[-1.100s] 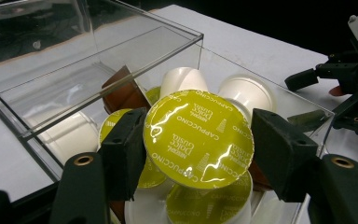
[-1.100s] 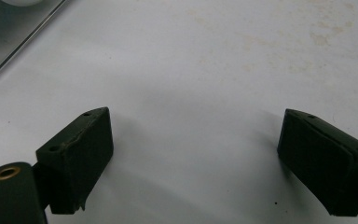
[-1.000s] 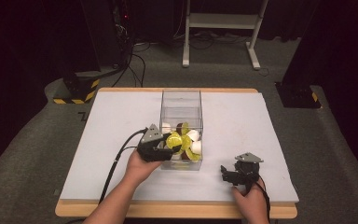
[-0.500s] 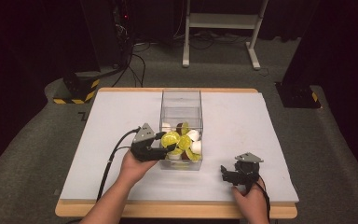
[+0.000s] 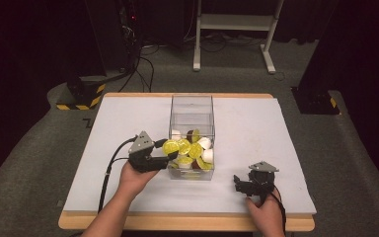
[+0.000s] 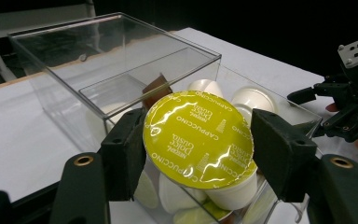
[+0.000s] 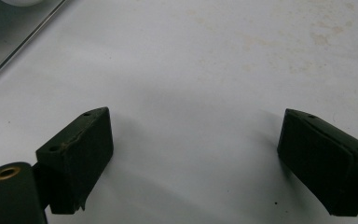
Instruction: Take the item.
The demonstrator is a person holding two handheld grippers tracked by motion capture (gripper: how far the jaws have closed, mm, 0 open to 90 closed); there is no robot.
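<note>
Since a second ago my left gripper (image 6: 198, 154) has carried the yellow-lidded capsule (image 6: 198, 140) up and back toward the left wall of the clear box (image 5: 191, 111), off the heap inside. Its jaws are clamped on the capsule's rim, pads on opposite sides, foil lid facing the camera. I judge the capsule light, with a stiff plastic cup but a thin foil top that could dent or puncture, so the rim is the right place to hold, with modest pressure. The other capsules (image 5: 197, 153) lie piled at the box's near end. My right gripper (image 5: 251, 183) rests near the table's (image 5: 286, 148) near right corner, jaws wide apart with nothing between them.
</note>
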